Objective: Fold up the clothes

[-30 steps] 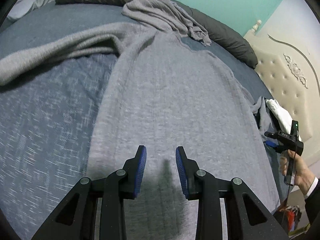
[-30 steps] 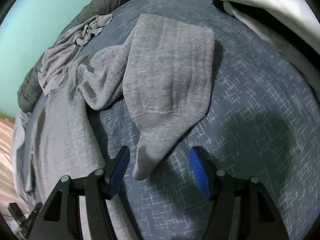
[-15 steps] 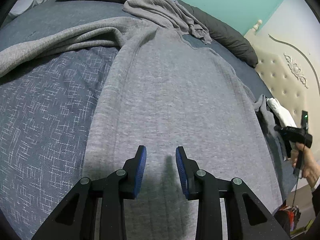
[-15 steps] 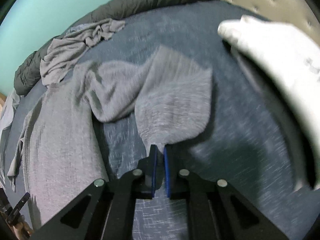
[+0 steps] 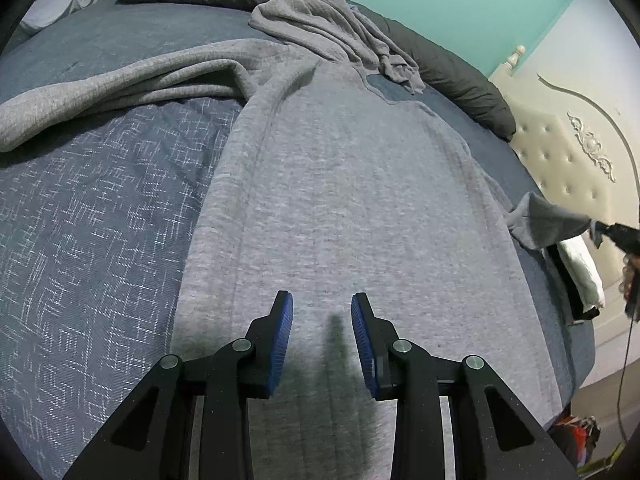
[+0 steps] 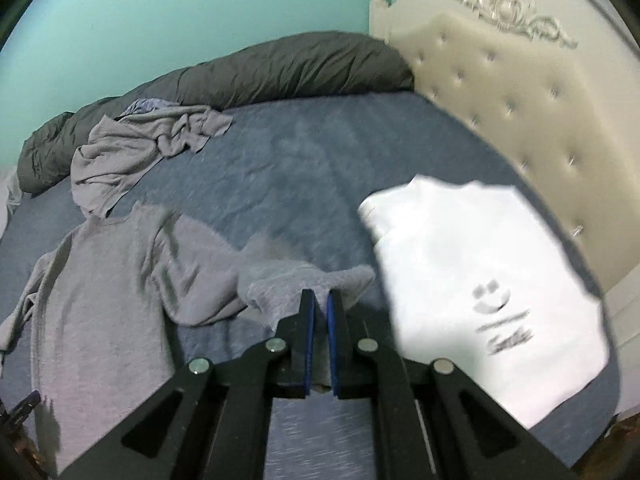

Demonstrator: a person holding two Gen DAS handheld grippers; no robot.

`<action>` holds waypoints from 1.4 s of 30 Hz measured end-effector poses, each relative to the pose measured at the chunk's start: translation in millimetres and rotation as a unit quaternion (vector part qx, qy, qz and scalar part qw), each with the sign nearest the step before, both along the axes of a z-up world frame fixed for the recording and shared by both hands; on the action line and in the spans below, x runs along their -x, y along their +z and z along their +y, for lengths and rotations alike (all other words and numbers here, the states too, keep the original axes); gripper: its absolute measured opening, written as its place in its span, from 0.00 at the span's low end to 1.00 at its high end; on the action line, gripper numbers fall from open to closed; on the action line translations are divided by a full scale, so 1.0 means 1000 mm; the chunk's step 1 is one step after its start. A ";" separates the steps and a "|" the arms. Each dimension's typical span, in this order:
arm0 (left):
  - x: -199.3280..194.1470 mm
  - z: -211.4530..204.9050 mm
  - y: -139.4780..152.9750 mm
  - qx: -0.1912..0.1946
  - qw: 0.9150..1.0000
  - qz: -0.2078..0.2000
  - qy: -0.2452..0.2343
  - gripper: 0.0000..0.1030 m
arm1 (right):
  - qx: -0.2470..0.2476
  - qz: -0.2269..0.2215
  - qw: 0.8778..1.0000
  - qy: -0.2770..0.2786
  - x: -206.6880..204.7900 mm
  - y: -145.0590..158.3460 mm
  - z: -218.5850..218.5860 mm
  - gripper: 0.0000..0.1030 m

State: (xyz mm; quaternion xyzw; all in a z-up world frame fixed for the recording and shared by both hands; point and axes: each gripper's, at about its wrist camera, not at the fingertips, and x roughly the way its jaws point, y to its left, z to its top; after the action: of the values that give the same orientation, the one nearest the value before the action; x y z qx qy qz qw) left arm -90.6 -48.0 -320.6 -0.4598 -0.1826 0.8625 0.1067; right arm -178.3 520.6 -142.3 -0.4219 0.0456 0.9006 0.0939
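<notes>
Our right gripper [image 6: 318,300] is clenched on the sleeve cuff [image 6: 308,276] of the grey sweater [image 5: 340,200], spread on the bed [image 5: 100,200]; we should carry it flat across the torso (no twisting) while our left gripper [image 5: 322,320] hovers released above the hem

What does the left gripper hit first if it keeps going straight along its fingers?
Most likely the body of the grey sweater spread flat on the bed: the open left gripper points down at it, with nothing in between. How far off it is cannot be judged.
</notes>
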 end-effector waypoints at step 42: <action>0.022 0.030 -0.006 0.024 0.999 -0.014 -0.017 0.33 | 0.093 0.005 0.986 -0.140 -0.038 -0.034 0.184 0.51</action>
State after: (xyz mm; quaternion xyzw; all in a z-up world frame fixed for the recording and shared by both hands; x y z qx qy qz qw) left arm -112.7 -17.8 -326.2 -0.4777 -0.1551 0.8580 0.1079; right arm -140.6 704.5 -176.8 -0.4135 0.1885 0.8726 0.1791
